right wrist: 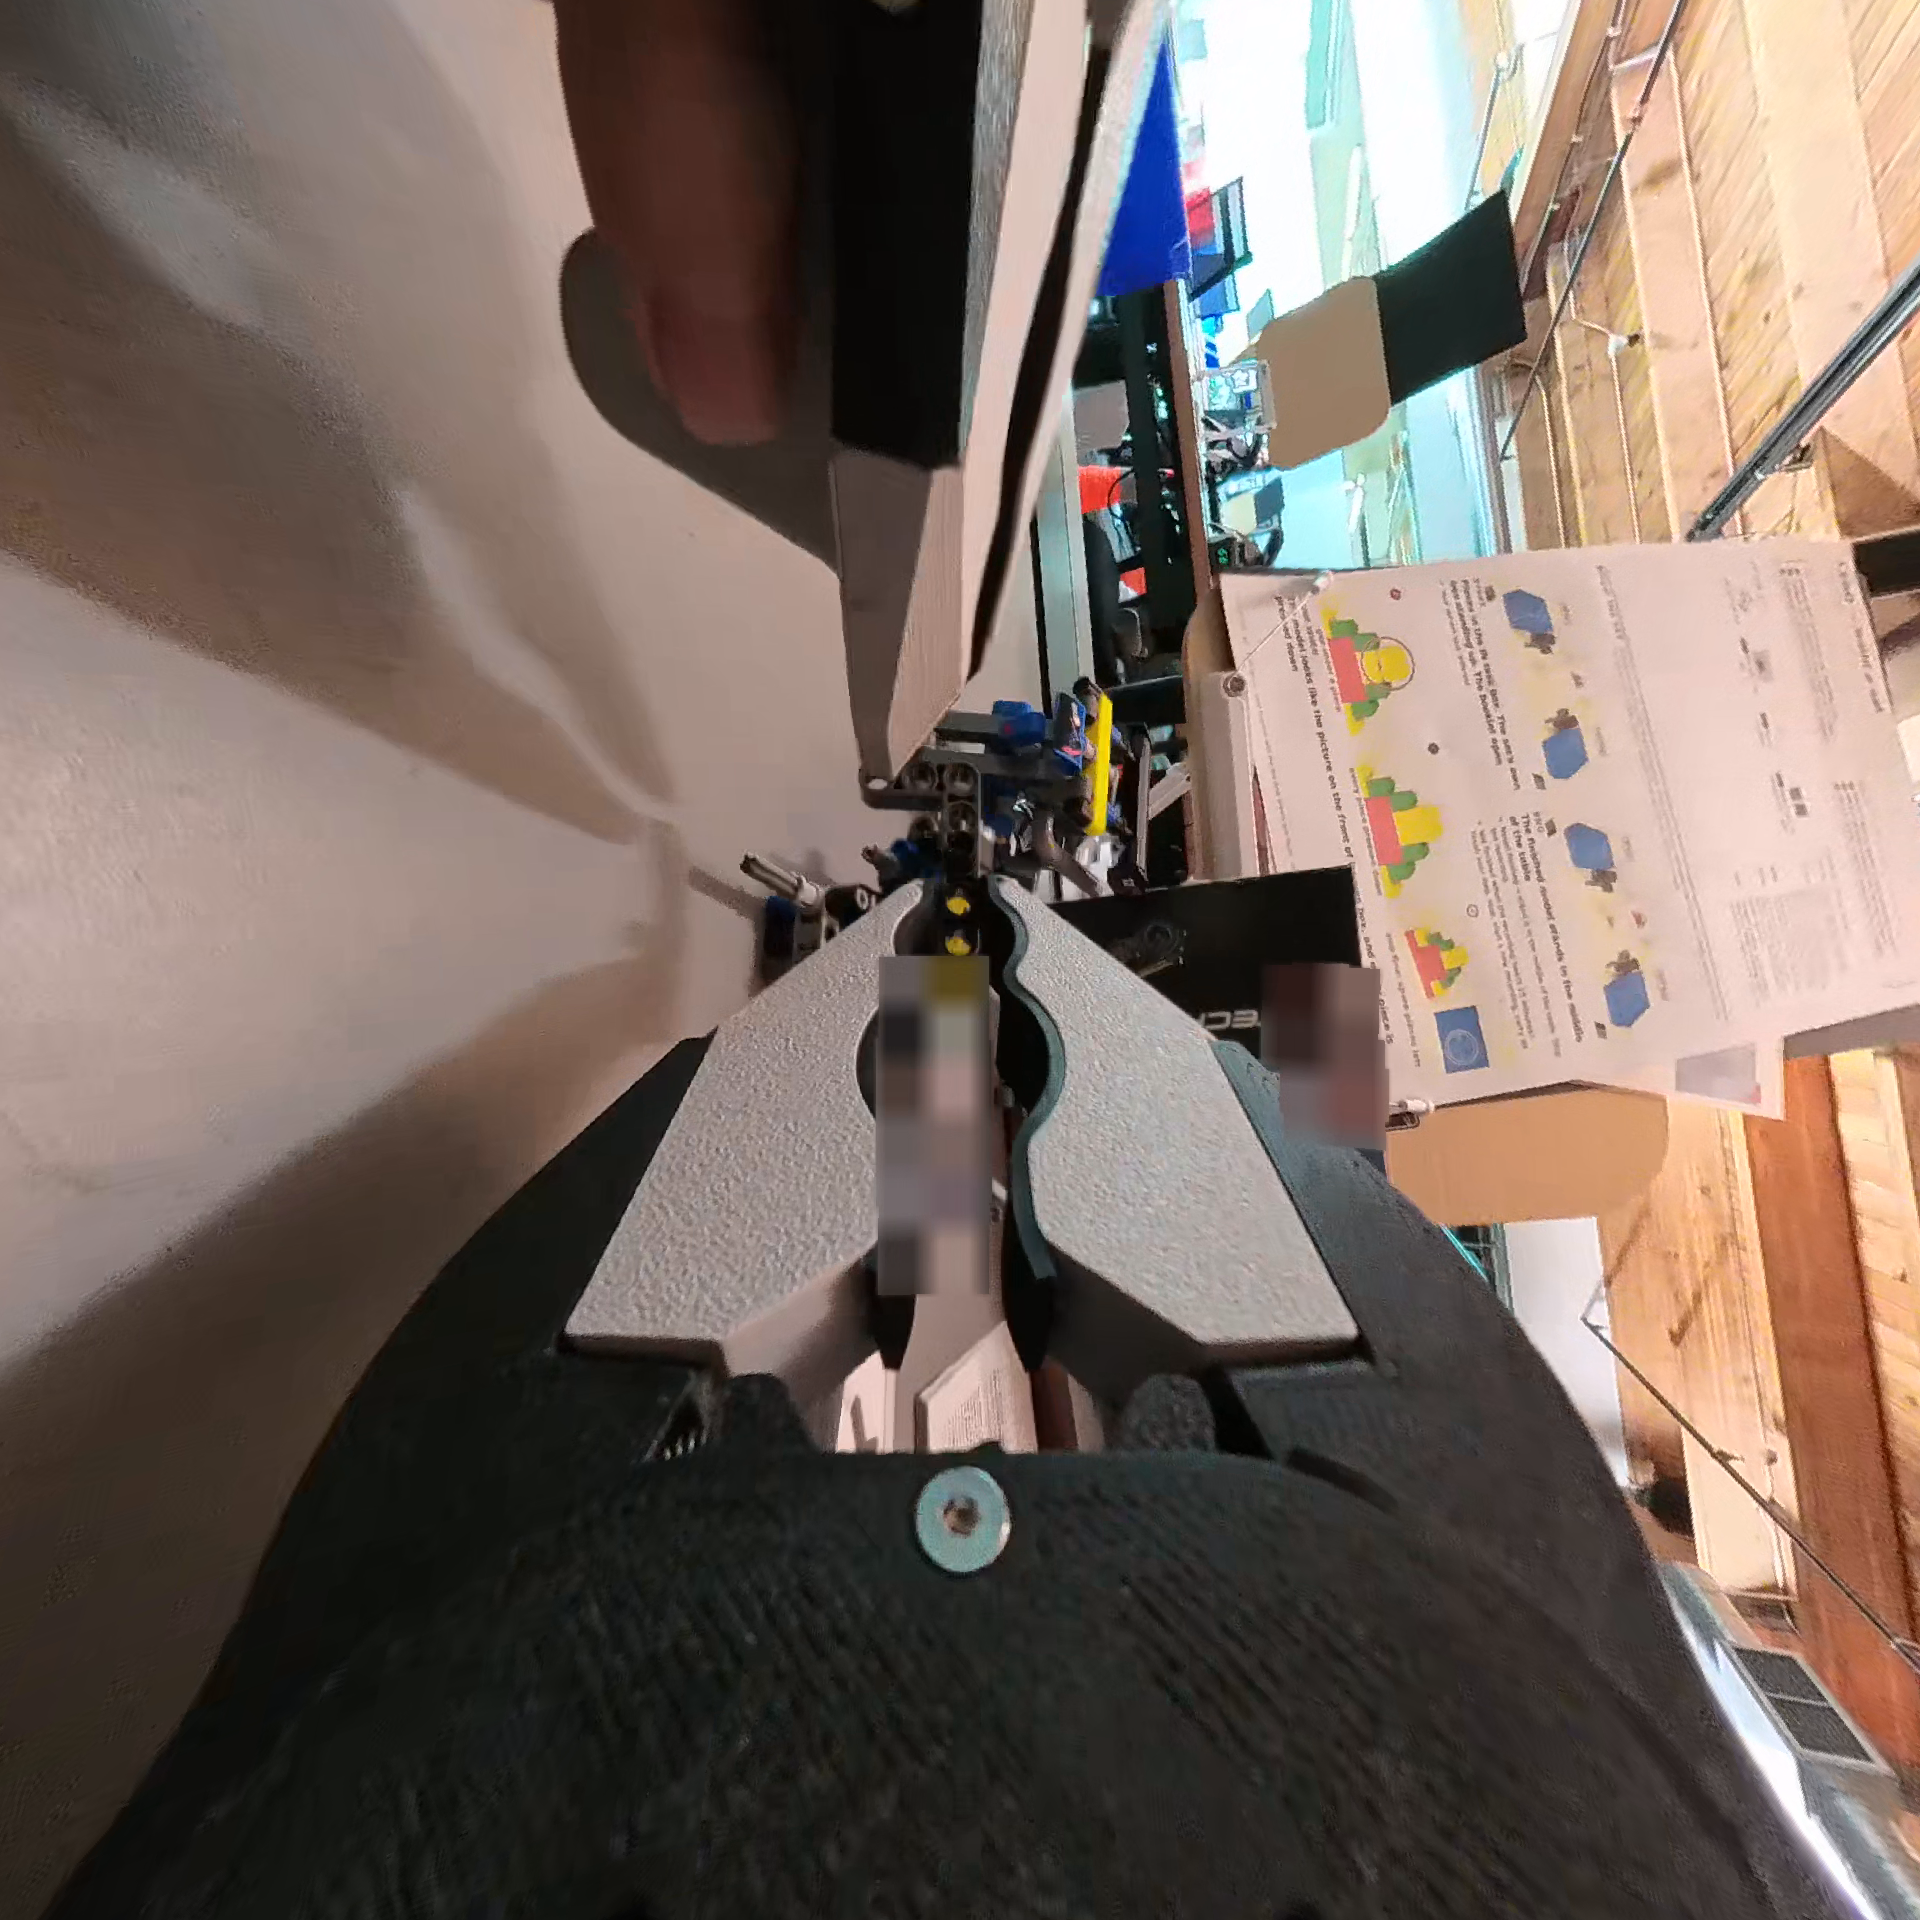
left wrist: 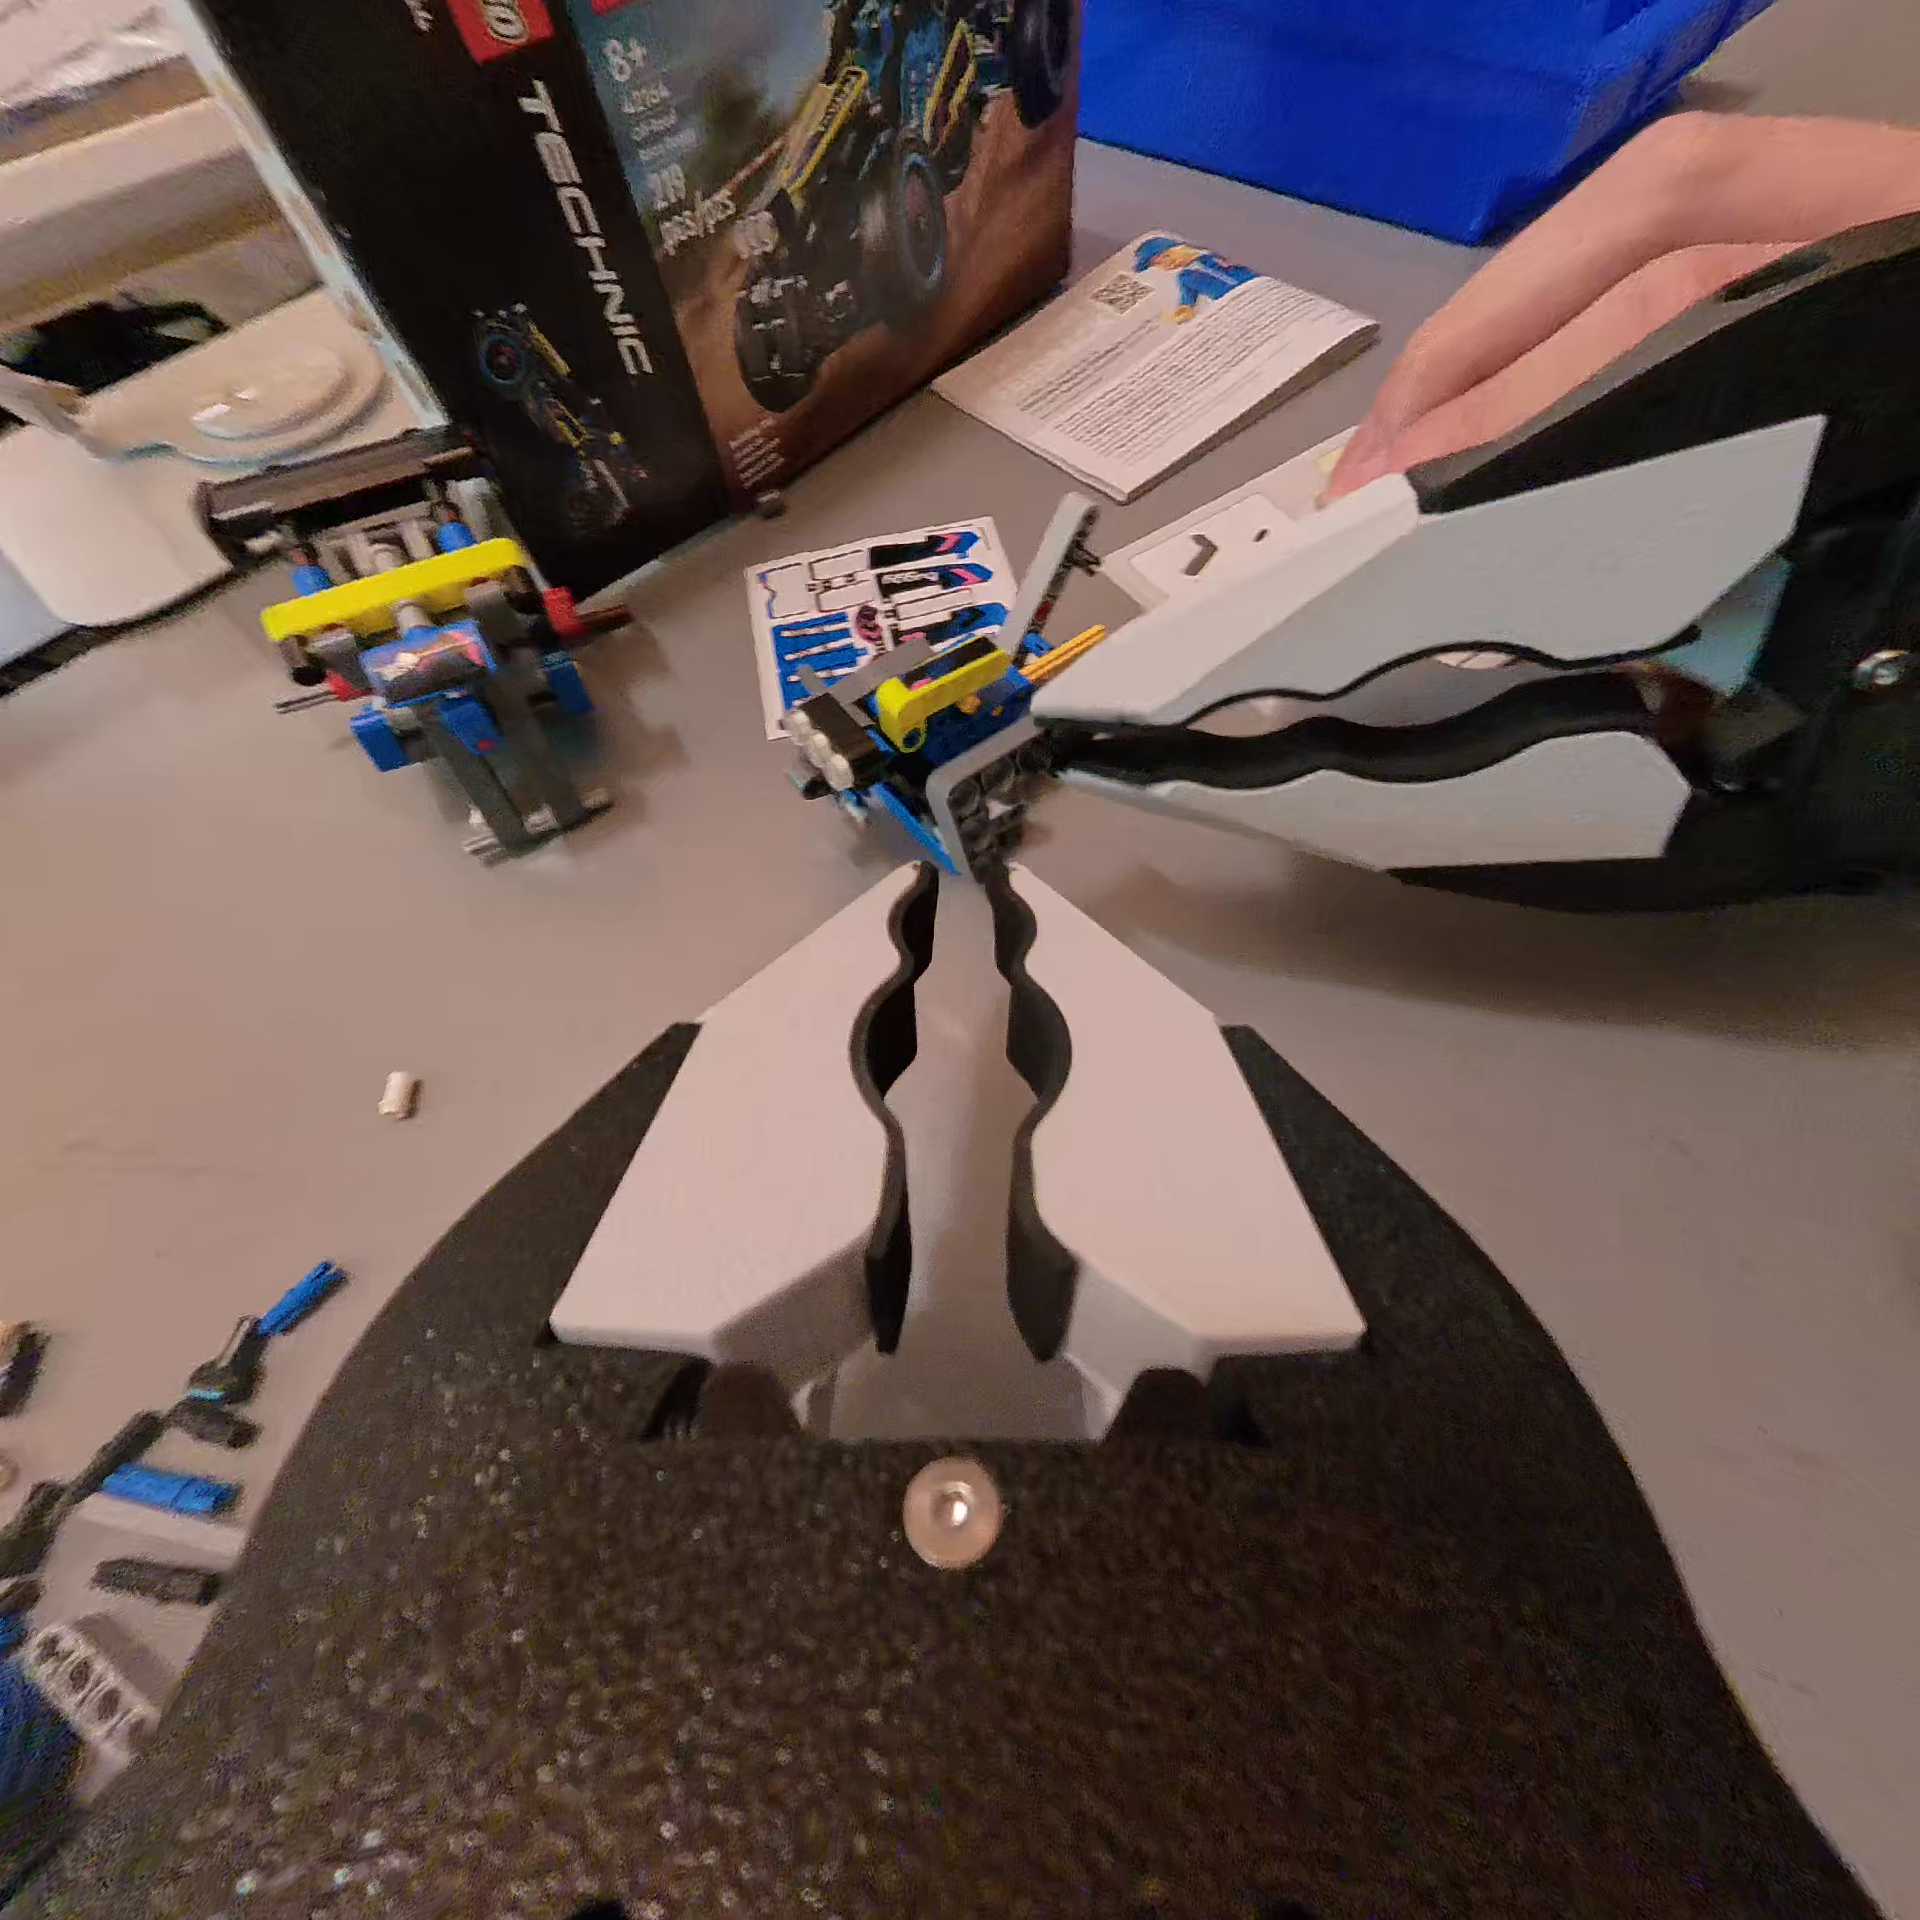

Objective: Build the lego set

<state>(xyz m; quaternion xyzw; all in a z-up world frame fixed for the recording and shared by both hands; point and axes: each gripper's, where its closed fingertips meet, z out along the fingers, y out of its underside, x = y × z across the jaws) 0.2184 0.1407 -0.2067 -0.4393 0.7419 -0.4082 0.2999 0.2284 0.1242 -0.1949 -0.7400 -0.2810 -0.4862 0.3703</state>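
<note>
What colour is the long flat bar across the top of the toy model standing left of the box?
Bright yellow bar; clearest in the left wrist view.

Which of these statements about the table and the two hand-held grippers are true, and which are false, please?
1. Both hand-held grippers meet at one small brick assembly. True.
2. The sticker sheet lies on top of the blue bin. False: it lies flat on the grey table, behind the assembly.
3. A second brick model with a yellow beam stands left of the assembly. True.
4. The boxed set's carton lies flat. False: it stands upright.
5. The booklet lies beside the carton. True.
</note>
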